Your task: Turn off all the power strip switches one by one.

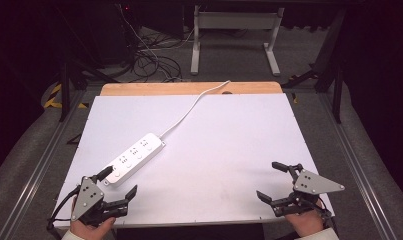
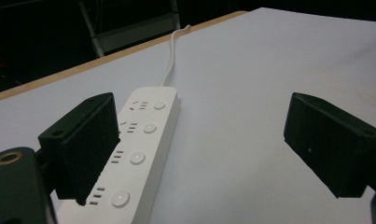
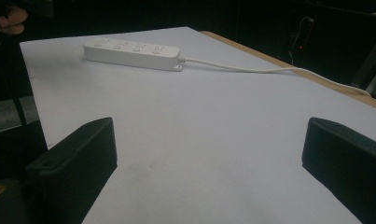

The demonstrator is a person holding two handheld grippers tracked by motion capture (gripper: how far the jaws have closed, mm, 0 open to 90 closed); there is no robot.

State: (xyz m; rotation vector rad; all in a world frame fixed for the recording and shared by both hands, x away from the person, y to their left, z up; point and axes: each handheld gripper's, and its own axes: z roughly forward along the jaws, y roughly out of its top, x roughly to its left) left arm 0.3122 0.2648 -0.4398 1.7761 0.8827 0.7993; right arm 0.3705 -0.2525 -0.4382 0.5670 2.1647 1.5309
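A white power strip [image 1: 133,158] lies slanted on the white table top [image 1: 224,140], left of centre, with its white cable [image 1: 194,107] running off the far edge. My left gripper [image 1: 120,182] stands open at the front left corner, just short of the strip's near end; in the left gripper view one jaw overlaps the strip [image 2: 139,154] while the gap between the jaws holds bare table. My right gripper [image 1: 273,181] is open at the front right, far from the strip [image 3: 132,52], with nothing between its jaws.
A wooden board edge [image 1: 189,89] shows beyond the white top. Metal rails [image 1: 44,160] flank the table on both sides. Behind stand a white frame [image 1: 234,35] and tangled cables [image 1: 149,62] on the dark floor.
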